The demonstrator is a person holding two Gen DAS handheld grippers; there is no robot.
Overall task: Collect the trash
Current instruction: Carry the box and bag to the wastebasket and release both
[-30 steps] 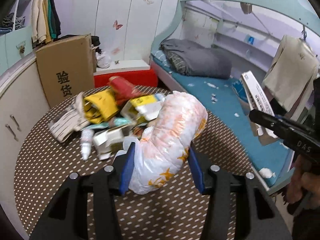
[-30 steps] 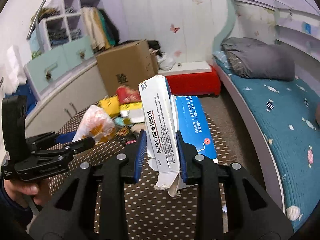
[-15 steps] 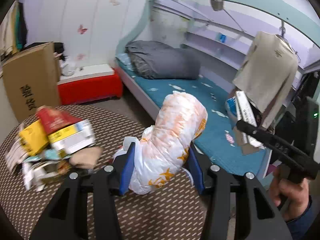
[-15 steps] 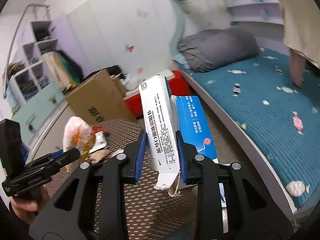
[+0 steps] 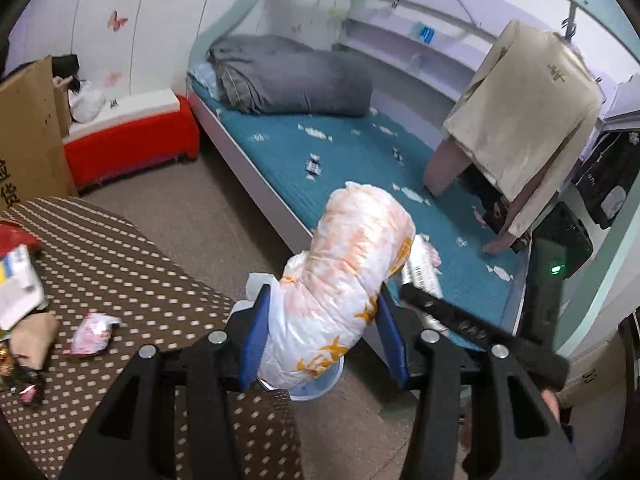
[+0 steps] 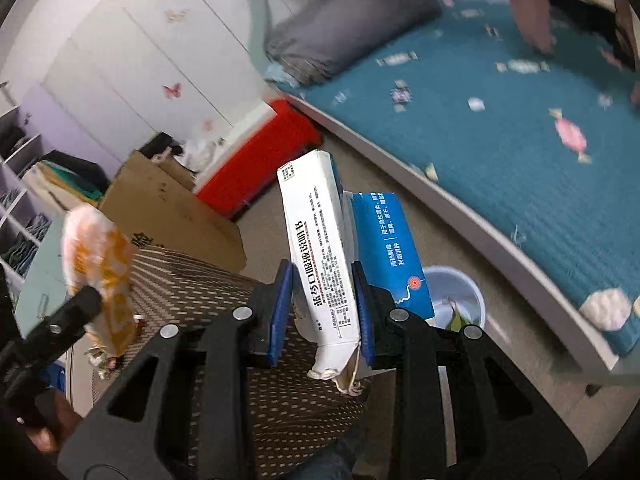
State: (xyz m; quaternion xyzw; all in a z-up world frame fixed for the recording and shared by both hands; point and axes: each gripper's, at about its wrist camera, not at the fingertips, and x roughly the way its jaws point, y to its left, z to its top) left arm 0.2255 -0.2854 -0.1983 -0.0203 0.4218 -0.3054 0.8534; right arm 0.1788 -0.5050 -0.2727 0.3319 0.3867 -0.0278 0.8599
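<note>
Left gripper (image 5: 320, 336) fingers clamped on the plastic bag (image 5: 344, 280): soft, light, squashy, likely slippery, so hold low at the bunched end. Right gripper (image 6: 322, 312) fingers pinch the carton (image 6: 320, 248) at its crushed lower end: light, stiff card, walls buckle if squeezed. Both hang beyond the bench (image 5: 132, 280) edge, near the bin (image 6: 460, 296) on the floor by the bed (image 5: 360, 160). Bin mouth is narrow; the two grippers crowd each other. More litter (image 5: 92, 332) on bench.
</note>
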